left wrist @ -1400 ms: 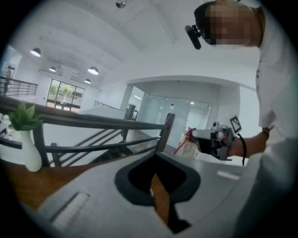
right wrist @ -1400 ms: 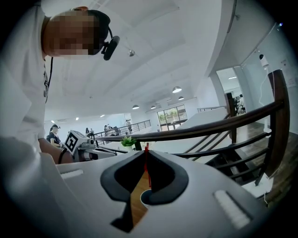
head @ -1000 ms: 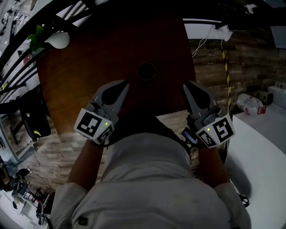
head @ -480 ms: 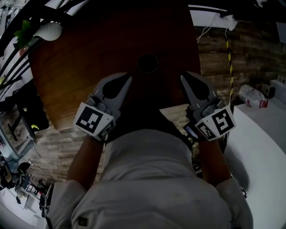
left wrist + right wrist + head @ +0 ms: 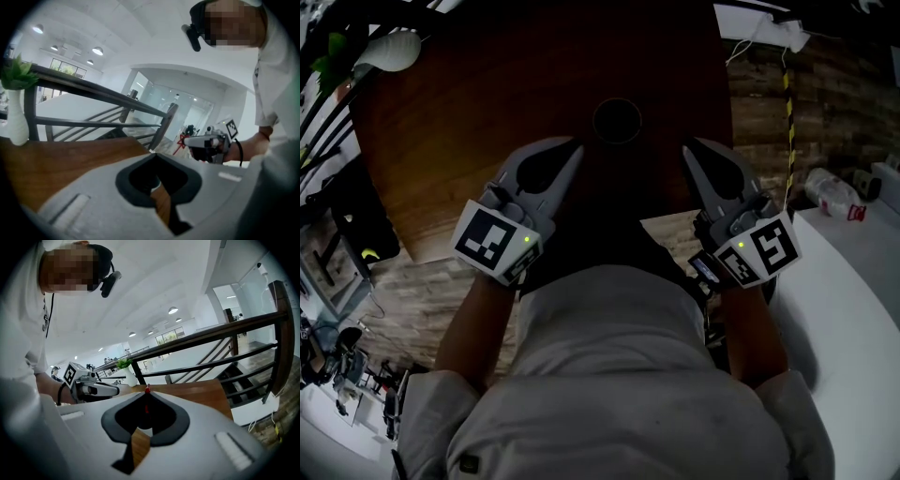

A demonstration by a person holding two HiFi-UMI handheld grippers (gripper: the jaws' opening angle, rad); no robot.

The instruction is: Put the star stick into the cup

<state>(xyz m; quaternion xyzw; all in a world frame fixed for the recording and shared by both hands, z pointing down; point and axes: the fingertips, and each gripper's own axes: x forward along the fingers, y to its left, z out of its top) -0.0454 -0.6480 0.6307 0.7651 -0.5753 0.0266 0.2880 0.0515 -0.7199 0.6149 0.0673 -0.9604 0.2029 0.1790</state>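
Both grippers stand in much the same relation to the cup (image 5: 617,120) as one second ago. The whole scene has shifted in the head view: the cup now sits higher in the frame, and the white vase (image 5: 389,47) has moved toward the top left corner.

The left gripper (image 5: 575,143) is over the near part of the brown wooden surface (image 5: 469,122). Its tip points toward the far side and ends just left of and nearer than the cup. In the left gripper view its jaws meet at the tip, with nothing between them; only bare wood shows through the opening behind the tip.

The right gripper (image 5: 686,145) mirrors it on the right, with its tip just right of and nearer than the cup. Its jaws are closed on the star stick (image 5: 146,390). The red head shows just above the jaw tips, and the thin red shaft runs down between them. The left gripper view confirms this, showing the red star at the front of the right gripper.

The cup is a dark, round vessel standing upright on the surface, between the two gripper tips and slightly farther away. The stick is clear of it and not inside it.

The vase holds green leaves and stands at the far left corner of the surface. A dark railing (image 5: 211,333) runs beyond the far edge. The person's white shirt (image 5: 609,375) fills the near part of the head view.
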